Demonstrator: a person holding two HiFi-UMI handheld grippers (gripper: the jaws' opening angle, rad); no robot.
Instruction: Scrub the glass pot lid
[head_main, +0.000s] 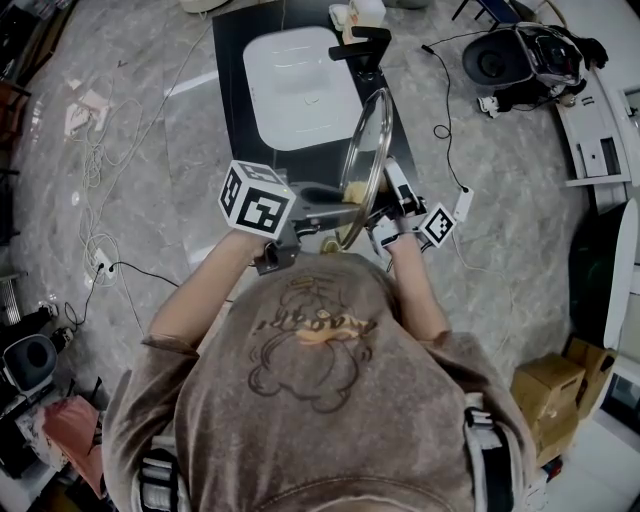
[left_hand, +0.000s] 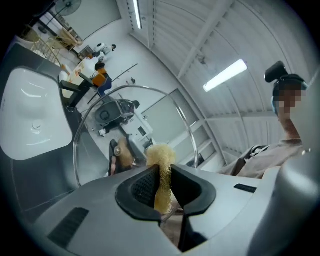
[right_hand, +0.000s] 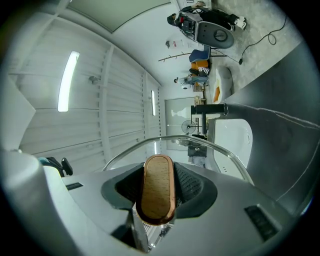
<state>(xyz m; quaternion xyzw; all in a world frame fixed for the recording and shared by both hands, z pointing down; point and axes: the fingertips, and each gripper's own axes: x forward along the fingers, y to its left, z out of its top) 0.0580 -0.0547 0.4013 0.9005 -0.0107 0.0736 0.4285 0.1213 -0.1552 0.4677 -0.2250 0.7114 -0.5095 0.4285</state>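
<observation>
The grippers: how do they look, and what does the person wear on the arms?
Both the left gripper and the right gripper have smooth grey shells with black ribbed pads. Each carries a white cube with black square markers. The person wears a brown short-sleeved T-shirt.

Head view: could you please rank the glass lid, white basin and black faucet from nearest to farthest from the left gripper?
1. Glass lid, right by the left gripper tip.
2. White basin, beyond it, up-left.
3. Black faucet, at the basin's far edge.
</observation>
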